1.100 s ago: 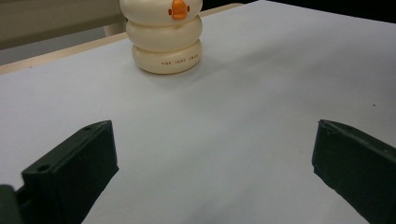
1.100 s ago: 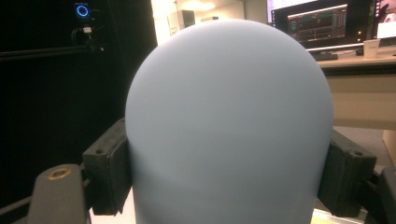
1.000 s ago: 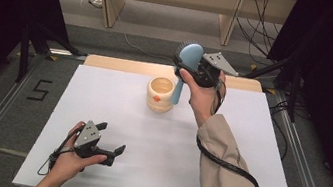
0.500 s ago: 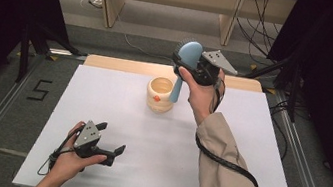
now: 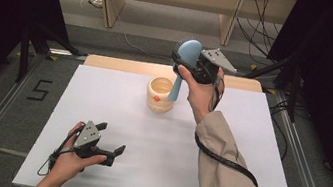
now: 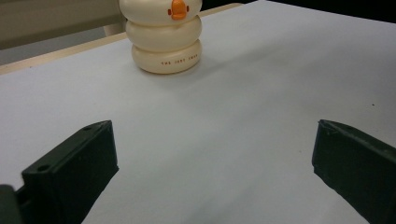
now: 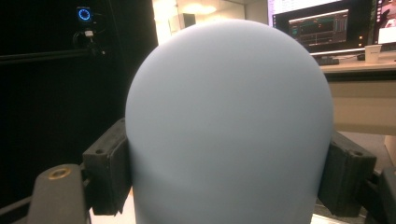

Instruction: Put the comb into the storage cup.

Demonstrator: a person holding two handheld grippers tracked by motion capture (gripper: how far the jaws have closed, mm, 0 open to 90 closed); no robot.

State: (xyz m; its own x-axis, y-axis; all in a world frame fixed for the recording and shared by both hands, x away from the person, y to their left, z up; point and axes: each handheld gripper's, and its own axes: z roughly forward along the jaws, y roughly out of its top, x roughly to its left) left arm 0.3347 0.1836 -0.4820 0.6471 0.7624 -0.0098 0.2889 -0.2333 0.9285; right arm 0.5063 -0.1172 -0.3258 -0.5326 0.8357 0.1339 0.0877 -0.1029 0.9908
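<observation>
R gripper (image 5: 190, 66) raised over table's (image 5: 246, 151) far side, jaws pinching smooth matte blue spatula (image 5: 182, 65), handle angled down beside ribbed cream cup (image 5: 160, 94). L gripper (image 5: 107, 144) low near front, jaws spread.

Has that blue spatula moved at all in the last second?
Barely. The blue spatula, clamped in the right gripper, hangs with its handle tip at about the same spot beside the cream duck cup, which has stayed put on the table.
</observation>
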